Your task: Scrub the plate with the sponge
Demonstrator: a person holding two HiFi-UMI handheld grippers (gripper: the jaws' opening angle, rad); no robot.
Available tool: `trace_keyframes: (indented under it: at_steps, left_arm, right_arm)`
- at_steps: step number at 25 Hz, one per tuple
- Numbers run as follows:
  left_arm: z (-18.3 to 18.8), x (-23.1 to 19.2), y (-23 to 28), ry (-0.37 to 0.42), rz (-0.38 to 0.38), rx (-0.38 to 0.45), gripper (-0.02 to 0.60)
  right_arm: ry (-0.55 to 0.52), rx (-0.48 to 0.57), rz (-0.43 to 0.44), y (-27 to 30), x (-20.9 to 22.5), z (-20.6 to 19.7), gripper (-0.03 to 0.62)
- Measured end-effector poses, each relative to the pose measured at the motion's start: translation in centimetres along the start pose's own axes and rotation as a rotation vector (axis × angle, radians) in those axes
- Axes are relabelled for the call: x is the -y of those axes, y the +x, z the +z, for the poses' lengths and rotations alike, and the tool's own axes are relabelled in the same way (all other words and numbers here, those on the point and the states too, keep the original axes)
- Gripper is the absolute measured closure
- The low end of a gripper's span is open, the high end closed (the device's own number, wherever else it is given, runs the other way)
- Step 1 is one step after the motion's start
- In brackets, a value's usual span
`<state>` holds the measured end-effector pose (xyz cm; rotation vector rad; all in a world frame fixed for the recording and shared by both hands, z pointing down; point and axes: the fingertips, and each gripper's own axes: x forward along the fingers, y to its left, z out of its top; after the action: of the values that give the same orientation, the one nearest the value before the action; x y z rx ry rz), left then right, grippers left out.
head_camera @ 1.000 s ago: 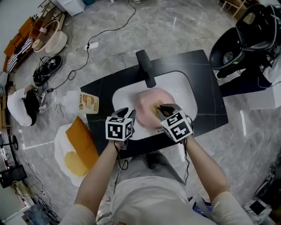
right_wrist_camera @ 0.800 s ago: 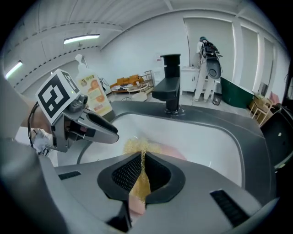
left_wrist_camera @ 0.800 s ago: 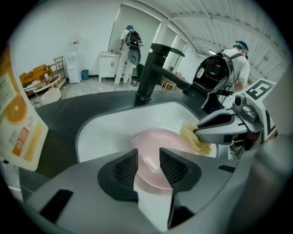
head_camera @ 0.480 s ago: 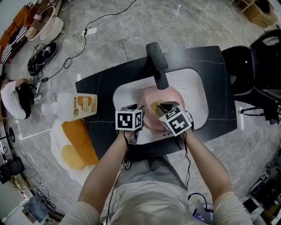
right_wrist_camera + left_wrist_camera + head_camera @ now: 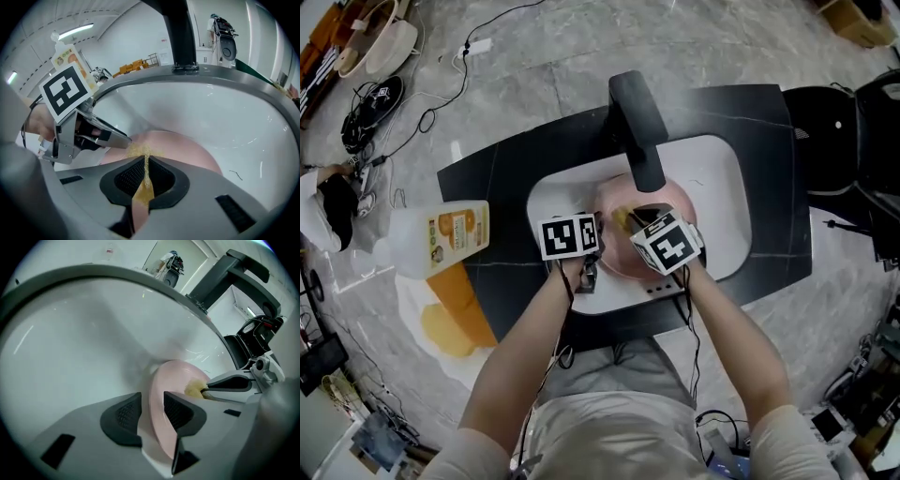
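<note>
Sponge (image 5: pixel 140 150) in right gripper (image 5: pixel 145 164), against plate (image 5: pixel 187 150); rim between parted left gripper (image 5: pixel 151 404) jaws

The plate (image 5: pixel 677 202) is pink, the sponge (image 5: pixel 622 221) yellow, the sink (image 5: pixel 722 187) white

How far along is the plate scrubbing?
Done: plate in the sink, sponge pinched in the right claw. In hand: sponge against the plate's face; left claw open astride its rim, not clamping. Left: the rest of the scrubbing; cleanliness can't be judged.
</note>
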<state>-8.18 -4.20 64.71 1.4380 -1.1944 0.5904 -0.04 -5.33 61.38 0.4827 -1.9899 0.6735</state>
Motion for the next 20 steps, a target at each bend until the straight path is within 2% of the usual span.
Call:
trace_keyframes:
  at_steps: [5, 9, 10, 15, 20]
  left_arm:
    - [-0.9, 0.4, 1.5, -0.025, -0.032, -0.028, 0.441]
    - [-1.1, 0.1, 1.8, -0.036, -0.030, -0.021, 0.534]
    - [-1.0, 0.1, 1.7, -0.032, -0.038, -0.020, 0.537]
    - [-0.7, 1.4, 0.9, 0.091, -0.092, -0.023, 0.541]
    - [-0.3, 1.3, 0.6, 0.087, -0.089, -0.004, 0.545]
  right_arm:
    - [-0.050, -0.026, 0.036, 2.1, -0.4, -0.6, 0.545]
    - [-0.119, -0.049, 0.040, 3.5, -0.7, -0.3, 0.545]
    - [-0.140, -0.051, 0.035, 3.7, -0.6, -0.1, 0.545]
    - [-0.229, -0.040, -0.020, 4.2, 0.3, 1.2, 0.546]
    - [-0.246, -0.023, -0.124, 4.3, 3.0, 1.6, 0.546]
